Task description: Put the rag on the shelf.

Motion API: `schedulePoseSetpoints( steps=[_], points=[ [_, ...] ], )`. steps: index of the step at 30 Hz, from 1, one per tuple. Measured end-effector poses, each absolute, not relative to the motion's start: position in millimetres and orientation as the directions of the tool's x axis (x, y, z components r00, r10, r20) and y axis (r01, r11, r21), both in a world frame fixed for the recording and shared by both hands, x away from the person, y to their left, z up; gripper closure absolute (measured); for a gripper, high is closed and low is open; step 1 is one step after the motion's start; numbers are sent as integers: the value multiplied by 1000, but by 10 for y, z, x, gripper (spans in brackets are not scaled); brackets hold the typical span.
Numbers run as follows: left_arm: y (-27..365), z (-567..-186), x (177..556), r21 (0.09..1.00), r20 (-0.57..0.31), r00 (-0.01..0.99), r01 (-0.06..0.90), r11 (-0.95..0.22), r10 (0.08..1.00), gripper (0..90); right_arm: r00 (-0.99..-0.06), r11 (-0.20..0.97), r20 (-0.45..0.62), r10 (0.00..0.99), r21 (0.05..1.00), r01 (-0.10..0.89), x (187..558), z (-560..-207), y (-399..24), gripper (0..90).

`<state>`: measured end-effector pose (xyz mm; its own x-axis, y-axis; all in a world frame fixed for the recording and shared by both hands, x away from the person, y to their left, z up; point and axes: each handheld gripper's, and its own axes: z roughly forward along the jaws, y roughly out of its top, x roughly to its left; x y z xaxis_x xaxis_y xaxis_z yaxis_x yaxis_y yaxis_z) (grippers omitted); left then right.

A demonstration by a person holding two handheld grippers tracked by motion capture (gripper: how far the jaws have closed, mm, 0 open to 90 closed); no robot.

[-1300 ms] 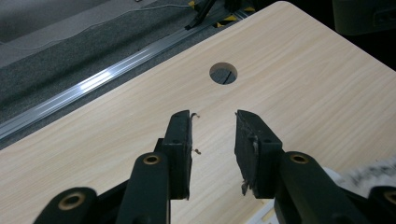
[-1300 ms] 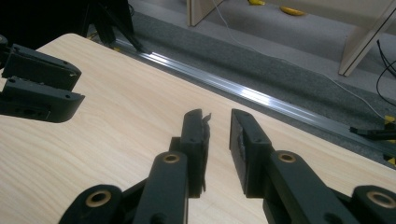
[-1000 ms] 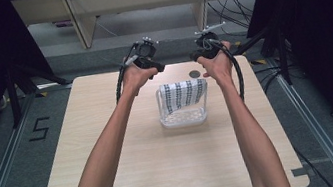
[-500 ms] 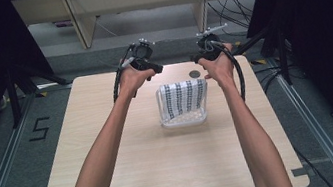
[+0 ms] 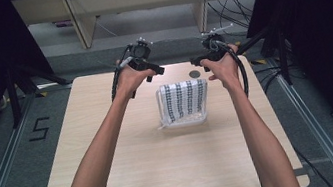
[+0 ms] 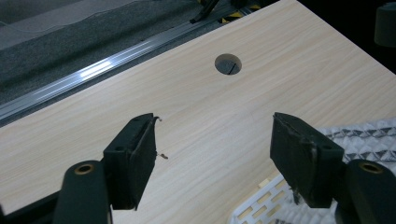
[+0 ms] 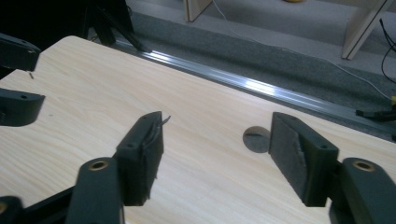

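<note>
The cloth (image 5: 184,99) — white with dark dotted stripes — lies draped over the white slatted basket (image 5: 183,119) at the middle of the table (image 5: 167,174), a little toward the far side, its far edge standing up above the basket's rim. Both tools hang just beyond it, above the table's far edge: the left gripper (image 5: 155,70) off the cloth's far left corner, the right gripper (image 5: 195,60) off its far right corner, near the round hole (image 5: 195,74) in the tabletop. The change is in the jaws: both pairs have just been opening and now stand spread, with nothing but bare wood between them in the left gripper view (image 6: 212,149) and the right gripper view (image 7: 217,161) alike. A corner of cloth and basket shows at the lower right of the left gripper view, apart from the pads. So the cloth is let go and resting on its own — by my reading the laying step is finished, and the hands are free to draw back or take a fresh hold.
</note>
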<state>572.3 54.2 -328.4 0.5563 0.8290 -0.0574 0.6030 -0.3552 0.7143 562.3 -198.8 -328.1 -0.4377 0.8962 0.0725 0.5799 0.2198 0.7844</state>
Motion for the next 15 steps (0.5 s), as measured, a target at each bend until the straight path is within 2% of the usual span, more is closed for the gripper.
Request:
schedulePoseSetpoints(
  steps=[15],
  points=[
    [704, -3231, 5574, 728, -100, 539, 612, -308, 836, 276, -479, 190, 122, 870, 812, 551, 5416, -3260, -2079, 326]
  ],
)
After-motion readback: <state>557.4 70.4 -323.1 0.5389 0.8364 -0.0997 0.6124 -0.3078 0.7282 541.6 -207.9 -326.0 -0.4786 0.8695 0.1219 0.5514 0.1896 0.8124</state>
